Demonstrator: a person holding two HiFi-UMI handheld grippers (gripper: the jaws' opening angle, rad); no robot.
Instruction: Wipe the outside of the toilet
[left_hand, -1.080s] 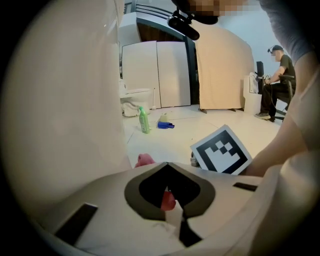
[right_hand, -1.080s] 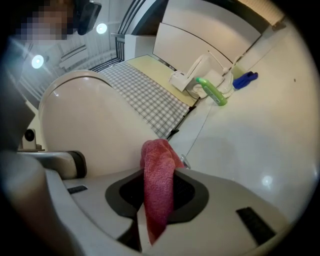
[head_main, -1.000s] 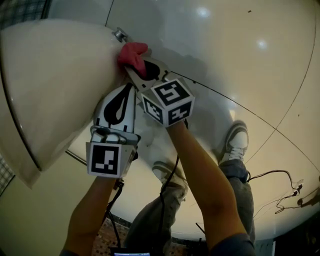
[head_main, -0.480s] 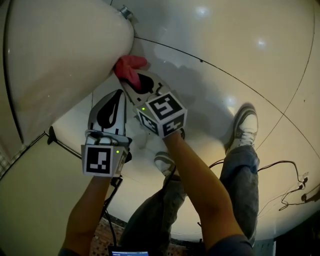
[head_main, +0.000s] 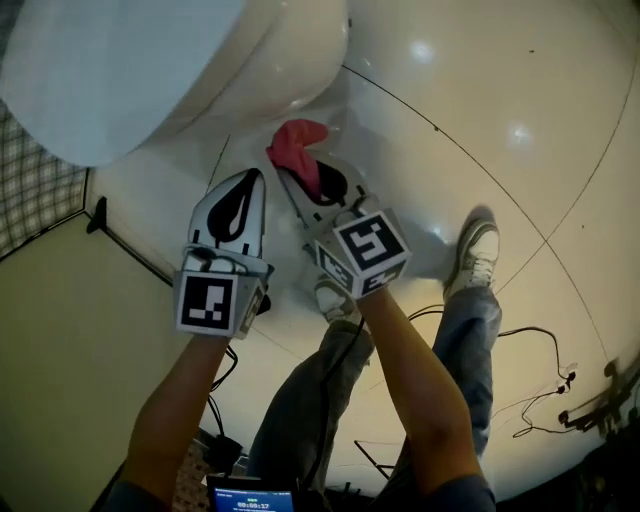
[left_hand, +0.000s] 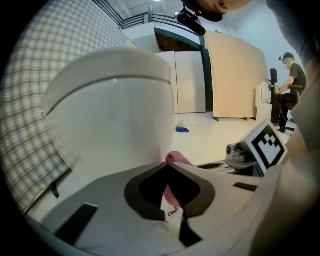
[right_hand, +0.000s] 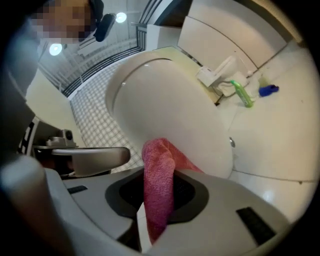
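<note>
Your right gripper is closed tight on the cloth; in the right gripper view the pink cloth fills the gap between the jaws and stands out past the tips toward 12 o'clock; its free end sits at the lower outside of the toilet, low on the bowl's curve; whether it presses on the porcelain you cannot tell from these views.

Your left gripper lies just beside the right one, at its 9 o'clock; its jaws are together at the tips and grip nothing; in the left gripper view a bit of pink cloth shows past the tips, with the bowl filling the view from 9 to 12 o'clock and the right gripper's cube at 3 o'clock.

In the head view the toilet takes the frame from 10 to 12 o'clock; the checked wall is at 9 o'clock; your shoes stand on the glossy floor around 4 o'clock from the cloth; loose cables lie at 4 o'clock near the frame edge.

In the right gripper view a green brush and a small blue thing lie on the floor at 2 o'clock, well apart from the cloth.
</note>
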